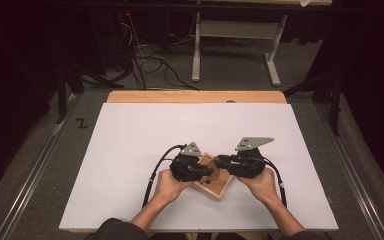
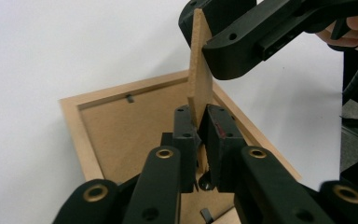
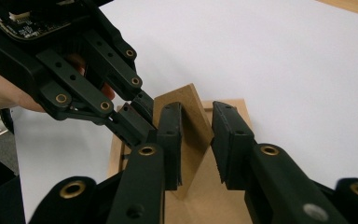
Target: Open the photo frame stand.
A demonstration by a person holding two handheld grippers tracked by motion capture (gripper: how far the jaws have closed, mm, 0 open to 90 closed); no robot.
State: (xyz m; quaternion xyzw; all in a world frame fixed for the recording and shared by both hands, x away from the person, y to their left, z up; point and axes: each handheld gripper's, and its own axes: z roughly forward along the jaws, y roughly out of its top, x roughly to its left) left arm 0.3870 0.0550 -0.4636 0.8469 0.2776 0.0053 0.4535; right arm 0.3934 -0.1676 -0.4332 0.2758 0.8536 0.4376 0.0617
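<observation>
Both hands low near front table [image 1: 130,130] edge, grippers pointing inward, tips meeting over frame [image 1: 219,187]. Frame lies face-down, turned diamond-wise, near front edge; wide bare table left, right and beyond. Left gripper [image 2: 201,127] clamped on lower edge of stand flap [image 2: 199,74], flap upright above frame back. Right gripper [image 3: 196,140] jaws parted, straddling flap [image 3: 186,112], not pinching.

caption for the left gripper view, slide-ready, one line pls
Left gripper pinches the lower edge of a raised fibreboard flap over a face-down wooden picture frame, while the right gripper straddles its top.
</observation>
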